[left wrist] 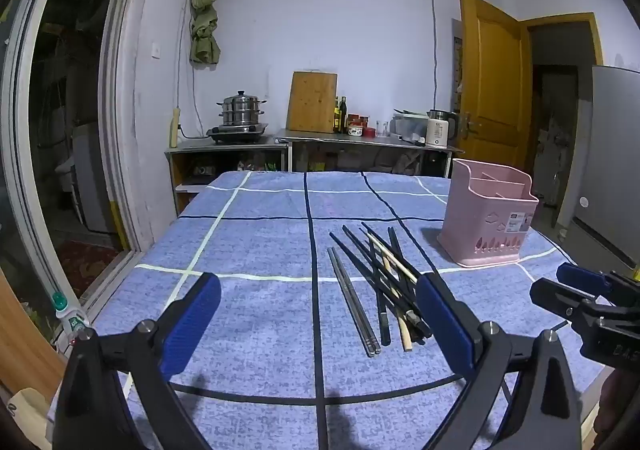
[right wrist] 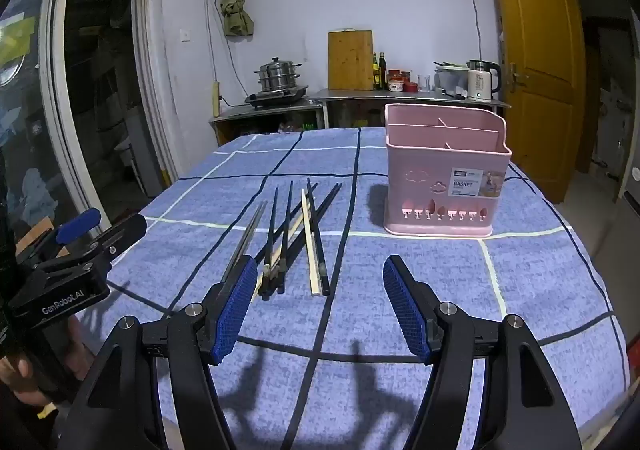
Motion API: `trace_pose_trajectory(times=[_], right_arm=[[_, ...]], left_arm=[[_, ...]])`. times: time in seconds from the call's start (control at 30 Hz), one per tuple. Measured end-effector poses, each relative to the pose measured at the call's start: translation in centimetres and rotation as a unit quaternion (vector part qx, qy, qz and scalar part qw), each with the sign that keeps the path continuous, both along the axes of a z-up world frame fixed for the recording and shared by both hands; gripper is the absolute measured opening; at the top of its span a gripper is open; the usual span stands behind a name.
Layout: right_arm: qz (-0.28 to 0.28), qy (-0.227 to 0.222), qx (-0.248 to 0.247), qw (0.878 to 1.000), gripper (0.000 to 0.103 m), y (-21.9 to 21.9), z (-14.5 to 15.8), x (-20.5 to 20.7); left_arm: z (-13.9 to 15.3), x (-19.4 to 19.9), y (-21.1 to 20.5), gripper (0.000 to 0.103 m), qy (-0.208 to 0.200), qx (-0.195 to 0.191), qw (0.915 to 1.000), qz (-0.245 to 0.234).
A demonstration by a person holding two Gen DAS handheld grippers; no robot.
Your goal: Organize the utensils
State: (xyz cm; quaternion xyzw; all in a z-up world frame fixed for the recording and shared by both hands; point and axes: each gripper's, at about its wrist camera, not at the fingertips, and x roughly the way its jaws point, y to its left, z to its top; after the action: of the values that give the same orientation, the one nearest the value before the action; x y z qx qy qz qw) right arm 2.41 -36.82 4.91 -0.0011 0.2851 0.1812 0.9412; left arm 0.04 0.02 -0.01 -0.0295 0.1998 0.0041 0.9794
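Observation:
Several chopsticks [left wrist: 380, 286] lie in a loose pile on the blue checked cloth: a silver pair [left wrist: 352, 302], black ones and pale wooden ones [right wrist: 308, 246]. A pink divided utensil basket [left wrist: 490, 218] [right wrist: 444, 178] stands upright to their right, nothing inside it that I can see. My left gripper [left wrist: 320, 314] hangs open above the cloth, the pile lying beyond and between its blue pads. My right gripper [right wrist: 320, 290] is open too, just short of the near ends of the chopsticks [right wrist: 288, 242]. Each gripper shows at the edge of the other's view.
The table cloth [left wrist: 248, 242] reaches to a far edge. Behind stand steel counters with a steamer pot [left wrist: 240, 110], cutting board [left wrist: 312, 102], bottles and a kettle [left wrist: 438, 128]. A glass door is at left, a wooden door [right wrist: 536, 50] at right. A plastic bottle [left wrist: 70, 316] stands by the table's left edge.

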Motion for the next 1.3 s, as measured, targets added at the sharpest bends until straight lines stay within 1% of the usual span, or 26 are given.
trace_pose_trajectory(times=[0.2, 0.27, 0.7, 1.3], right_arm=[[-0.001, 0.004, 0.001, 1.000, 0.066, 0.07, -0.03, 0.05], [-0.001, 0.004, 0.001, 1.000, 0.066, 0.04, -0.04, 0.00], [-0.001, 0.007, -0.001, 1.000, 0.066, 0.03, -0.01, 0.01], [-0.002, 0.007, -0.001, 1.000, 0.066, 0.05, -0.04, -0.17]], left_arm=[[0.04, 0.27, -0.03, 0.100, -0.001, 0.005, 1.0000, -0.001], [0.40, -0.52, -0.38, 0.100, -0.008, 0.002, 1.0000, -0.001], [0.05, -0.22, -0.33, 0.100, -0.001, 0.000, 1.0000, -0.006], [0.14, -0.28, -0.63, 0.100, -0.004, 0.001, 1.0000, -0.008]])
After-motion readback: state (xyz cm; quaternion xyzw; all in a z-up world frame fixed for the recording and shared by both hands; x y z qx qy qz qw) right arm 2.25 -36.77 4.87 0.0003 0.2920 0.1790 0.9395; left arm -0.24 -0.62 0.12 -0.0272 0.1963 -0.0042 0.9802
